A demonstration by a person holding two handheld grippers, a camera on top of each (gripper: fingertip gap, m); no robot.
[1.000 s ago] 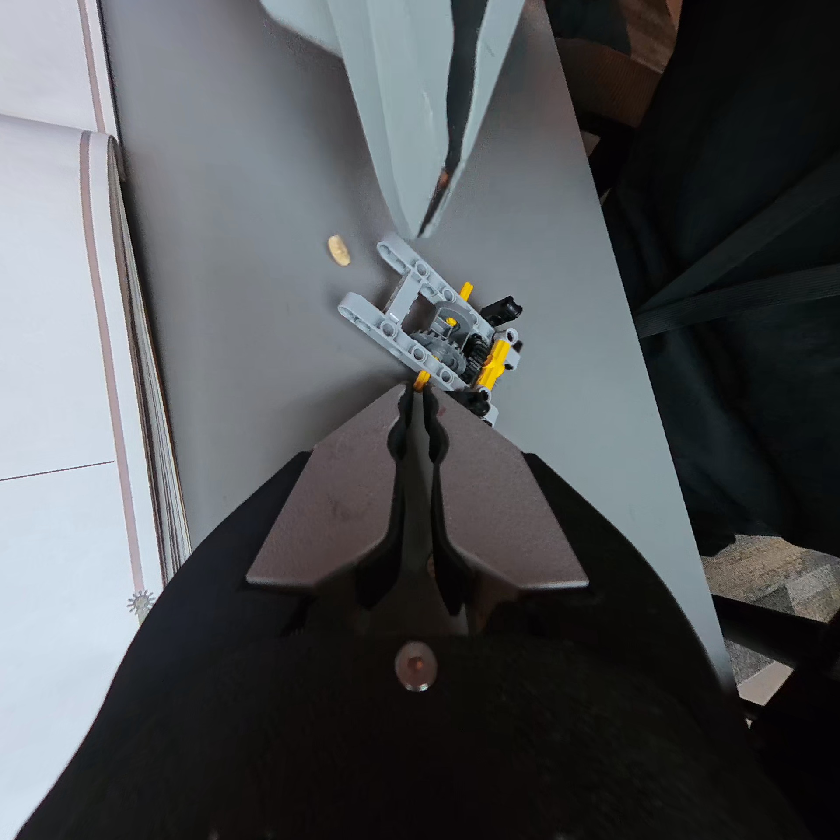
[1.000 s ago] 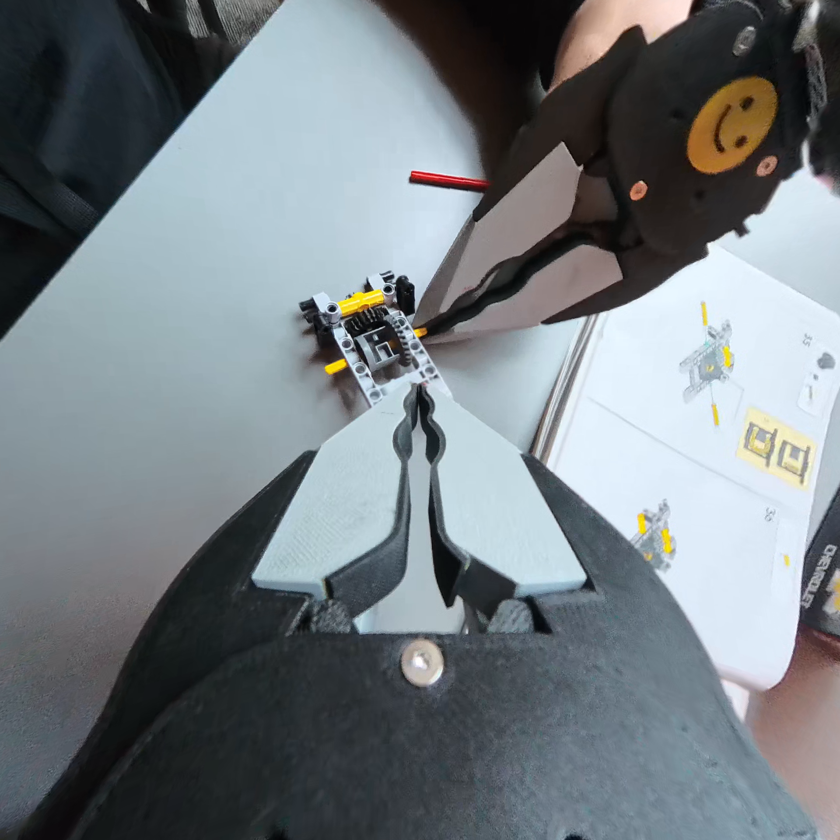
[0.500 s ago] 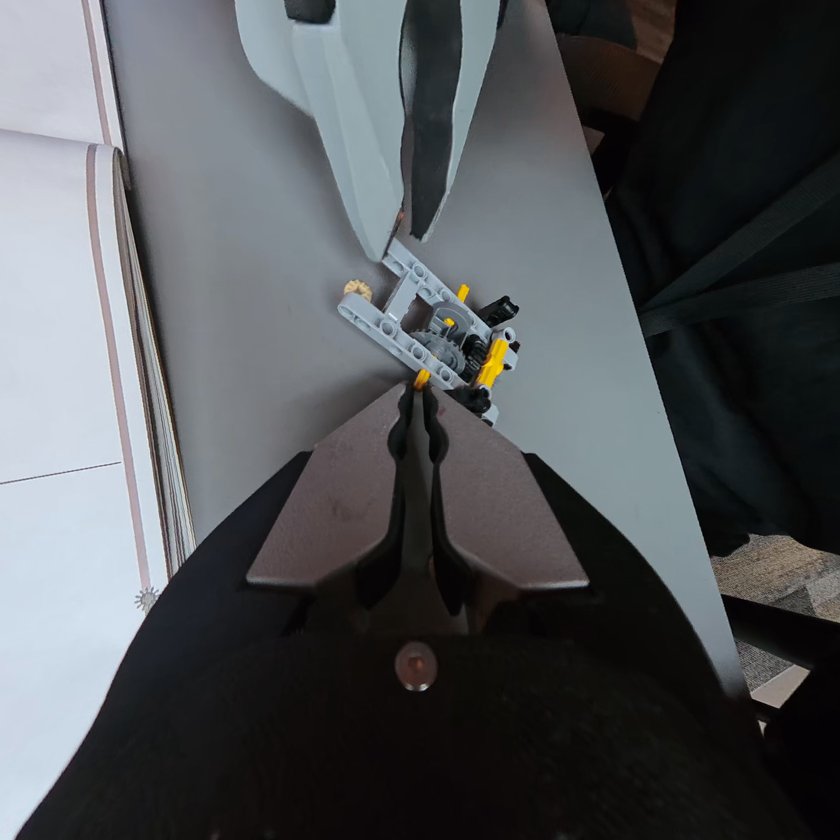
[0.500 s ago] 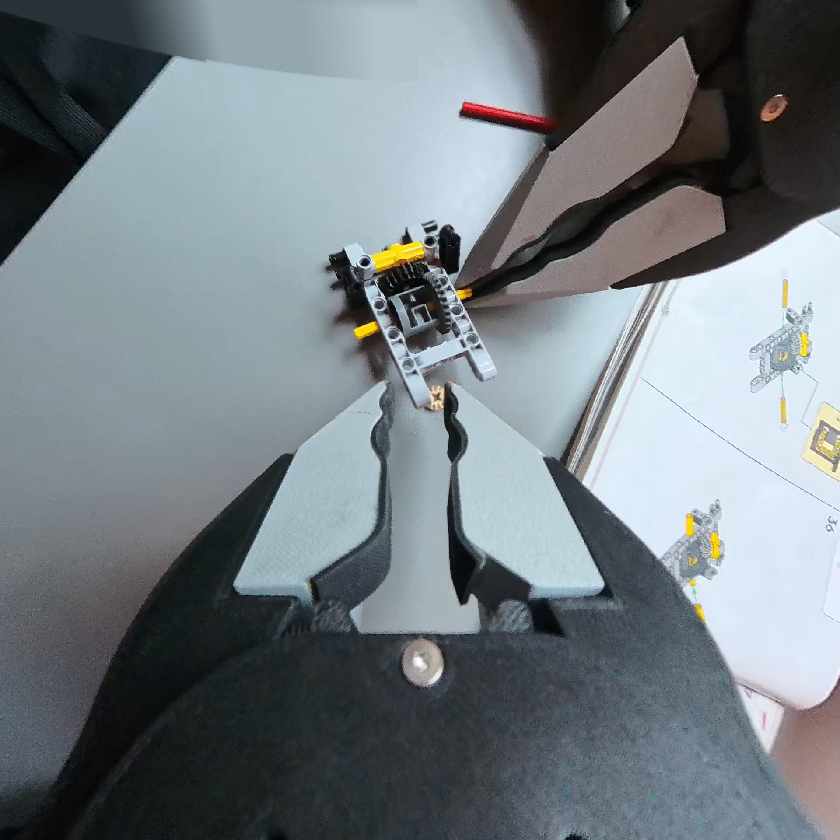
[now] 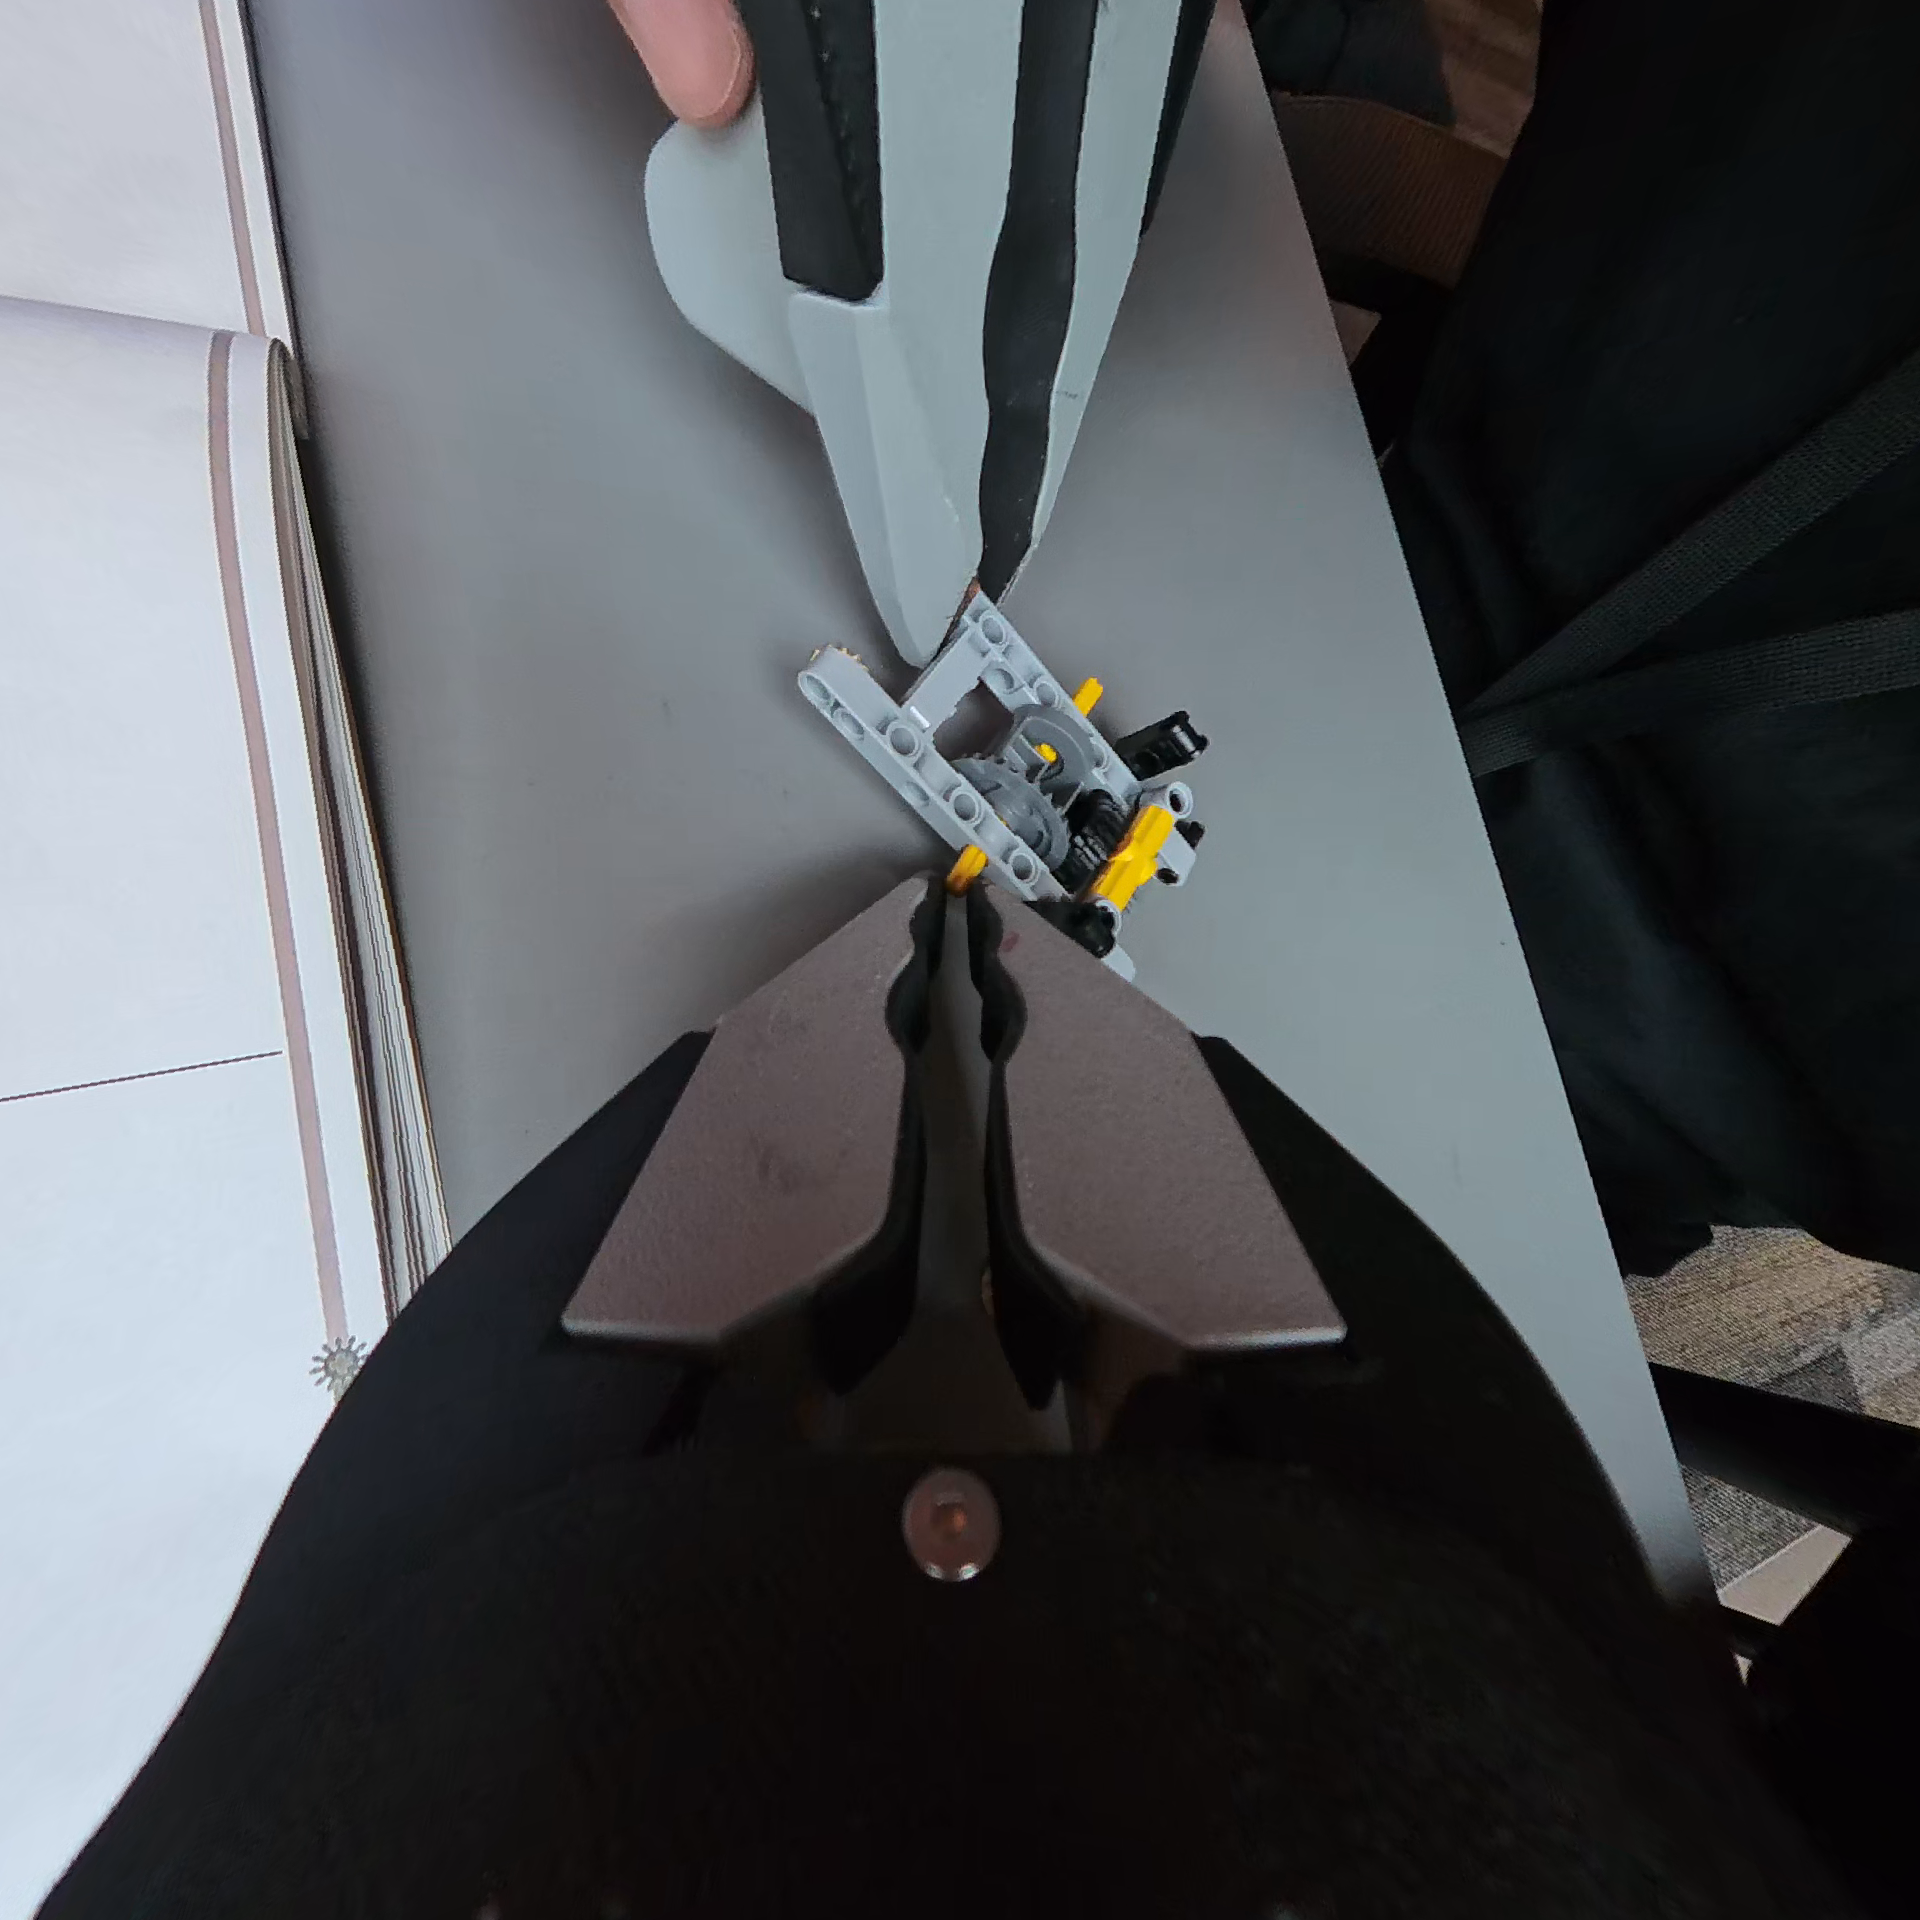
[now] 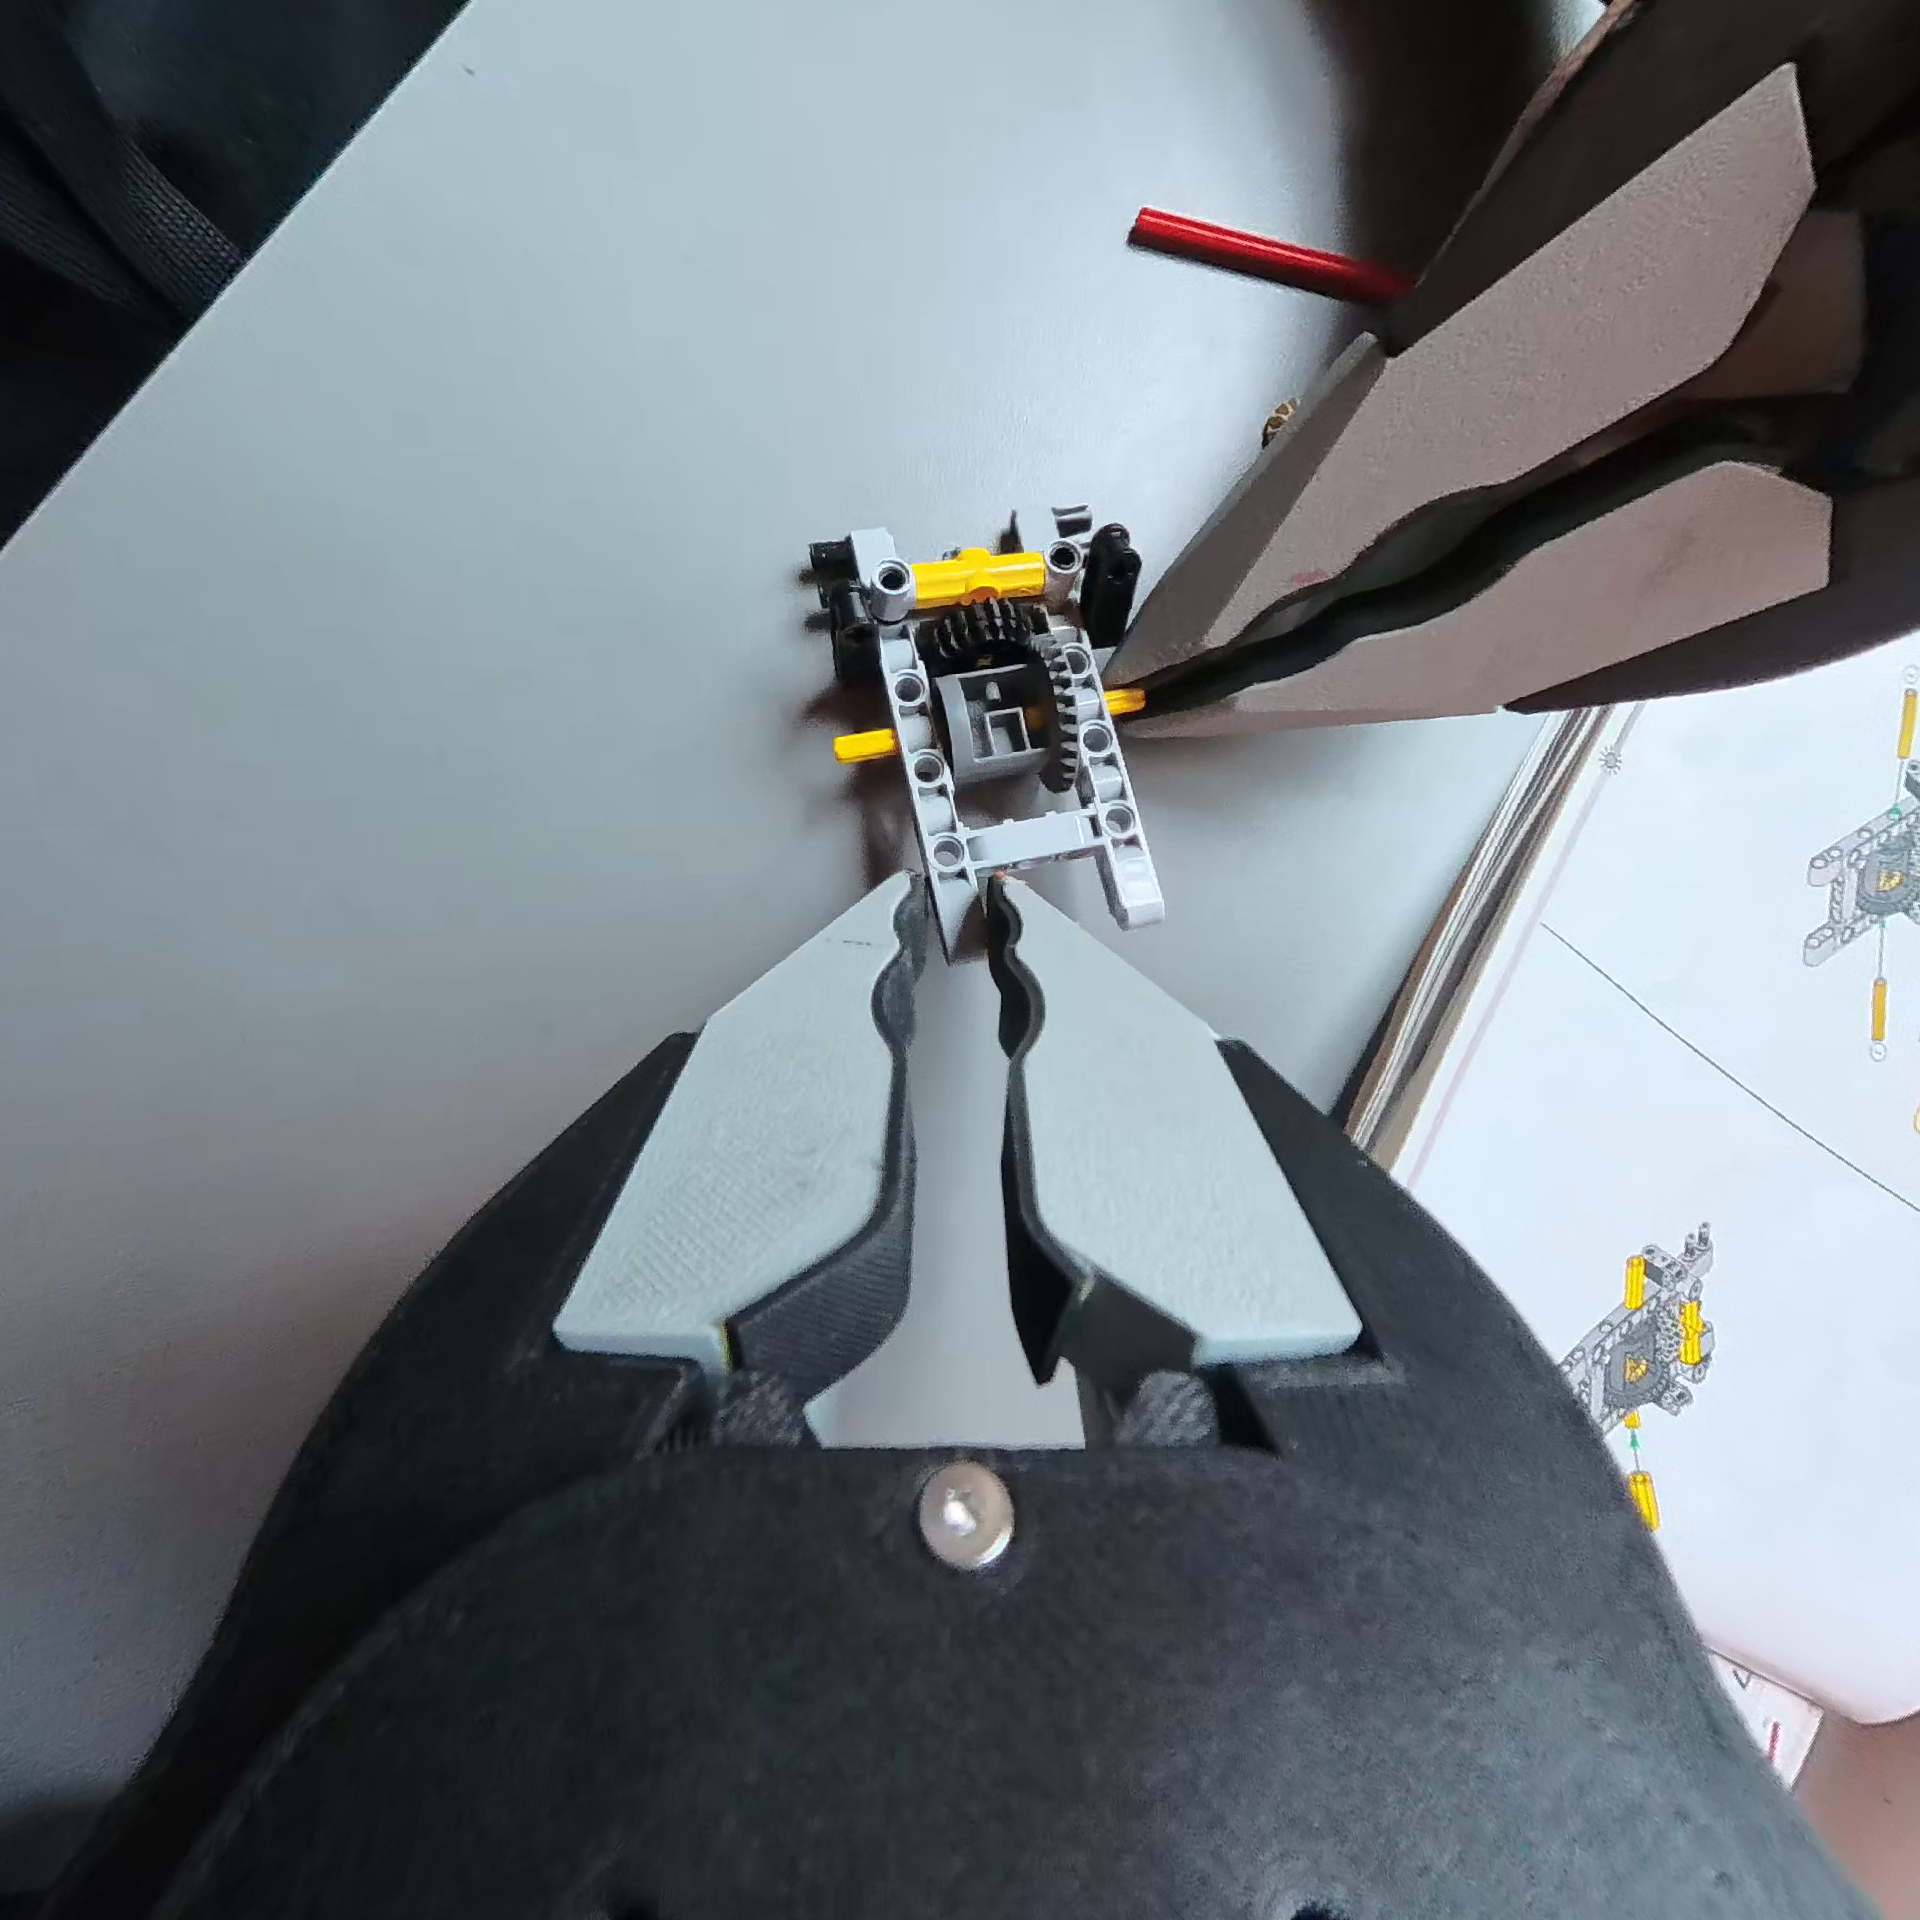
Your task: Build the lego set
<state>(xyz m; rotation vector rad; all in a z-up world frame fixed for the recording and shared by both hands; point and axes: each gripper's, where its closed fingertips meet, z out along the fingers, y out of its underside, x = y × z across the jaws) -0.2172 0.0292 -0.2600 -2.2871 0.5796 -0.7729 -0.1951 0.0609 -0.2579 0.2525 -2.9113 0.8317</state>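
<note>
Grey frame [image 6: 1013, 764]: right gripper [image 6: 958, 906] nips one leg end, seemingly; left gripper [image 5: 948, 902], nearly closed, pinches yellow axle [image 5: 966, 868]. Best steady both, push axle squarely.

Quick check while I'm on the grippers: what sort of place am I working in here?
Probably an office or workroom desk, not a factory bench. The grey table is plain and smooth, an open instruction booklet lies at its edge, and carpet shows past the table's edge. A part-built lego model sits on the table.
</note>
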